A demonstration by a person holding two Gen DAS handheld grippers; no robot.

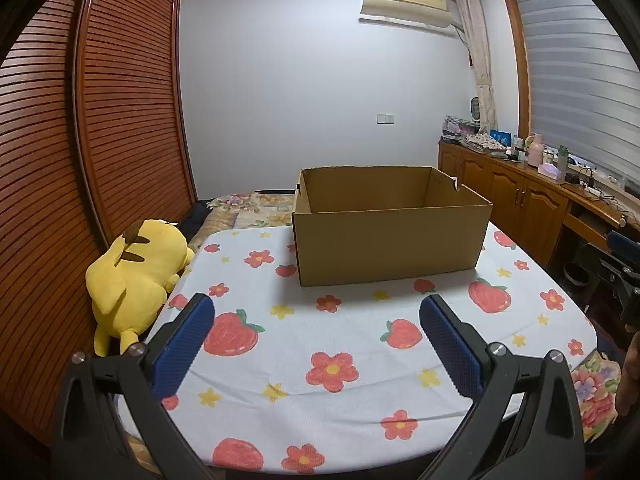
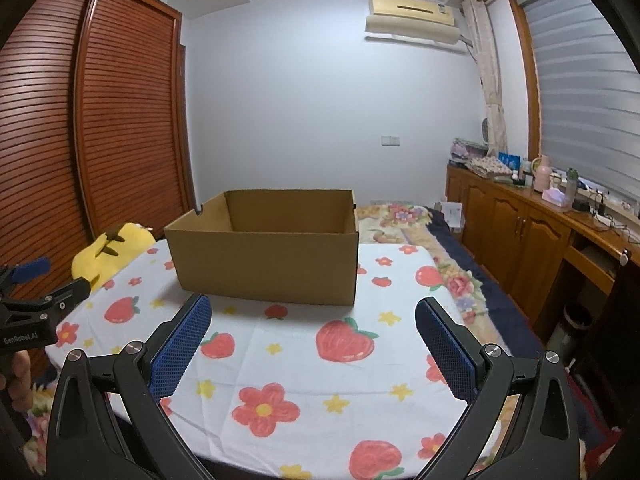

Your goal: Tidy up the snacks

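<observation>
Brown cardboard makes up the box (image 1: 390, 240) we face; it stands open-topped toward the far side of the table, on the white cloth (image 1: 352, 344) printed with strawberries and flowers. We see nothing inside the part of it that shows. Our left gripper (image 1: 316, 320) hovers above the cloth short of the box, fingers spread wide with nothing between them. Our right gripper (image 2: 312, 322) is likewise spread and holds nothing. Just off the table's left edge lies a yellow plush toy (image 1: 136, 276), beside the slatted wooden wardrobe (image 1: 120, 112).
</observation>
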